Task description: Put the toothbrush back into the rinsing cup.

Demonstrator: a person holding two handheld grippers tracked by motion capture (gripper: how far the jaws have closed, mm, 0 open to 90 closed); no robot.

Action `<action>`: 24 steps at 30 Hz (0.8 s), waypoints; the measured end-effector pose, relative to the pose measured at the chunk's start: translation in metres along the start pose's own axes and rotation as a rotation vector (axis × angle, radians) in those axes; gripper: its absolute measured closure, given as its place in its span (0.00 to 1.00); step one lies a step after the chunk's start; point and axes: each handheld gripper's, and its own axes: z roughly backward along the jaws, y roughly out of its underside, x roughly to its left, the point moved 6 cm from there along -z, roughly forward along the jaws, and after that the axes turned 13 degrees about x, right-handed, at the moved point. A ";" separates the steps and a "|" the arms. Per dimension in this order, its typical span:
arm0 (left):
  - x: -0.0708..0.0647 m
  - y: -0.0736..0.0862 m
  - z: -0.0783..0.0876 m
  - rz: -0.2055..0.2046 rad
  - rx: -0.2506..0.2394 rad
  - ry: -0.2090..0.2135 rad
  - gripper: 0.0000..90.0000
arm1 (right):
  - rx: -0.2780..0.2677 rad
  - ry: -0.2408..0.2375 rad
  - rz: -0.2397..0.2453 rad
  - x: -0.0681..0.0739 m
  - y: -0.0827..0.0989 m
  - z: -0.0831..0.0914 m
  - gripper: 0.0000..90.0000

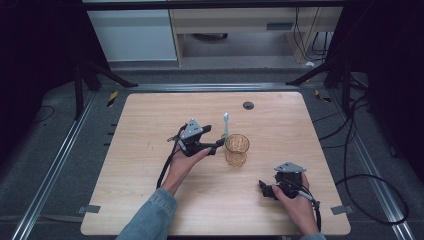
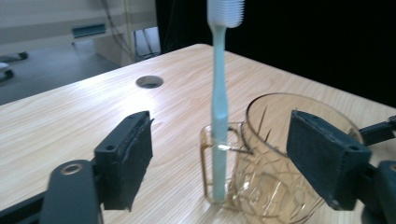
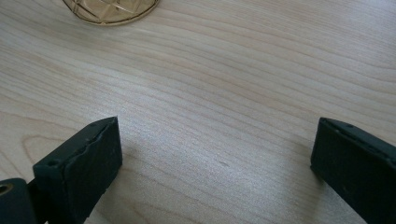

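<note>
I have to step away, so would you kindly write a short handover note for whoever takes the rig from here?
Left gripper: open, jaws standing either side of the toothbrush and the cup handle, gripping nothing.
Right gripper: open and holding nothing, low over the table near the front right.
Things: the amber glass cup stands upright mid-table; the light-blue toothbrush stands nearly upright, head up, through the cup's handle loop.
Done: the brush stands at the cup.
Left: probably either close on the brush or draw the left gripper away without tipping it; I cannot tell which.
</note>
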 end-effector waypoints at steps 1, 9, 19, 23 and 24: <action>0.000 0.000 0.002 -0.006 0.006 -0.006 0.22 | 0.000 0.000 0.000 0.000 0.000 0.000 0.03; 0.005 0.003 0.022 -0.024 0.054 -0.030 0.15 | 0.000 0.000 0.000 0.000 0.000 0.000 0.03; 0.012 0.025 0.042 -0.033 0.243 -0.088 0.11 | 0.000 0.000 0.000 0.000 0.000 0.000 0.03; 0.014 0.034 0.051 -0.027 0.297 -0.112 0.10 | 0.000 0.000 0.000 0.000 0.000 0.000 0.03; 0.015 0.036 0.053 -0.024 0.304 -0.118 0.10 | 0.000 0.000 0.000 0.000 0.000 0.000 0.03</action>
